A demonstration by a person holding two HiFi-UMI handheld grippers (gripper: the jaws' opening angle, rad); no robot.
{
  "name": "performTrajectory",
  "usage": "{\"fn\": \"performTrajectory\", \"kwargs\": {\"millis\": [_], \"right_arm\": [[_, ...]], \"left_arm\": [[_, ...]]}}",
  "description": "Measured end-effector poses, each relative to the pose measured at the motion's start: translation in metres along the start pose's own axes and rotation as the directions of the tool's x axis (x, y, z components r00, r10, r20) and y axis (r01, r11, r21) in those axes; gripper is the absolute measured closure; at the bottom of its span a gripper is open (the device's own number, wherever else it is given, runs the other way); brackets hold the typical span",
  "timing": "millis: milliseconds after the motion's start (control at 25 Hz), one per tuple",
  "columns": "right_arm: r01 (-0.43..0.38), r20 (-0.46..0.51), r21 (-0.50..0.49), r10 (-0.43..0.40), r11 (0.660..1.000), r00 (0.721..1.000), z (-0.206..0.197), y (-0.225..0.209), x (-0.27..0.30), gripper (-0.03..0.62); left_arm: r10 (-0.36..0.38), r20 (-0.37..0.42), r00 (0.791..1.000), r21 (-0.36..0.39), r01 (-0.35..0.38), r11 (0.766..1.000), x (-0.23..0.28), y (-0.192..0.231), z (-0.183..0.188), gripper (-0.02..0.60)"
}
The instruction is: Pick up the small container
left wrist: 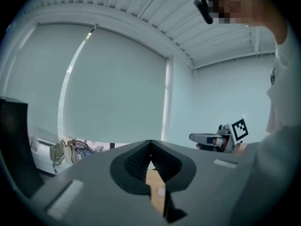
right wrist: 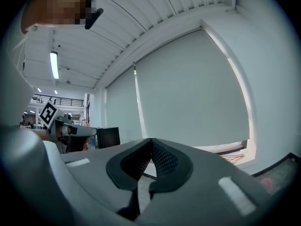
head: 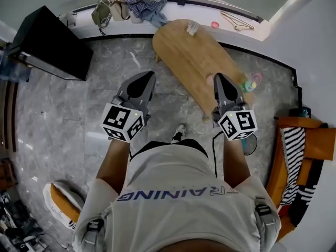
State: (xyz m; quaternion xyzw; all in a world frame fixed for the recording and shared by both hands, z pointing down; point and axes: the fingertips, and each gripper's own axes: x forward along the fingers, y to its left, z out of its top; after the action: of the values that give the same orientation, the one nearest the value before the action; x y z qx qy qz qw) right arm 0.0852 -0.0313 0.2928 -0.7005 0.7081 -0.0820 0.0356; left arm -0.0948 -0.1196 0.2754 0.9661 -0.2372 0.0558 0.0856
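Note:
An oval wooden table [head: 191, 56] stands on the grey stone floor ahead of me. A small clear container [head: 192, 28] sits near its far end. At its near right end lie small coloured things [head: 251, 82], one pink, one green. My left gripper [head: 148, 76] hangs over the floor left of the table, its jaws meeting at the tips with nothing between them [left wrist: 150, 145]. My right gripper [head: 219, 77] is above the table's near right part, also shut and empty [right wrist: 151, 142]. Both point roughly level toward the window blinds.
A black cabinet [head: 52, 41] stands at the far left. Clothes and bags [head: 134, 7] and a hanger [head: 236, 21] lie on the window sill. An orange chair with striped cloth [head: 299, 156] is at the right. A white and orange object [head: 63, 203] sits on the floor behind me at left.

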Motion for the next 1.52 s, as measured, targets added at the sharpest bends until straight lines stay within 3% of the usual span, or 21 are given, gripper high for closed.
{"fn": "performTrajectory", "kwargs": {"millis": [240, 560, 800, 1040, 1280, 1400, 1520], "right_arm": [[0.050, -0.008, -0.069, -0.051, 0.996, 0.999, 0.003, -0.058, 0.024, 0.580], [0.200, -0.053, -0.057, -0.203, 0.978, 0.978, -0.005, -0.111, 0.060, 0.580], [0.389, -0.090, -0.064, -0.393, 0.919, 0.915, -0.026, -0.125, 0.114, 0.580], [0.519, -0.049, -0.044, -0.520, 0.854, 0.852, -0.012, -0.115, 0.156, 0.580], [0.636, -0.054, -0.009, -0.636, 0.771, 0.770, -0.019, -0.132, 0.131, 0.580], [0.674, -0.075, 0.009, -0.672, 0.739, 0.737, -0.030, -0.146, 0.108, 0.580], [0.688, -0.087, 0.028, -0.684, 0.725, 0.724, -0.040, -0.159, 0.089, 0.580]], "left_arm": [[-0.046, -0.007, 0.999, 0.013, 0.046, 0.999, 0.078, -0.003, -0.002, 0.581], [-0.223, -0.039, 0.974, 0.015, 0.224, 0.975, 0.170, 0.015, -0.008, 0.581], [-0.387, -0.071, 0.919, 0.028, 0.390, 0.920, 0.232, 0.076, -0.027, 0.581], [-0.522, -0.102, 0.847, 0.055, 0.528, 0.847, 0.276, 0.118, -0.008, 0.581], [-0.608, -0.134, 0.783, 0.035, 0.617, 0.786, 0.302, 0.100, -0.013, 0.581], [-0.624, -0.156, 0.766, 0.027, 0.635, 0.772, 0.309, 0.083, -0.024, 0.581], [-0.622, -0.182, 0.762, 0.020, 0.635, 0.772, 0.317, 0.065, -0.035, 0.581]]}}
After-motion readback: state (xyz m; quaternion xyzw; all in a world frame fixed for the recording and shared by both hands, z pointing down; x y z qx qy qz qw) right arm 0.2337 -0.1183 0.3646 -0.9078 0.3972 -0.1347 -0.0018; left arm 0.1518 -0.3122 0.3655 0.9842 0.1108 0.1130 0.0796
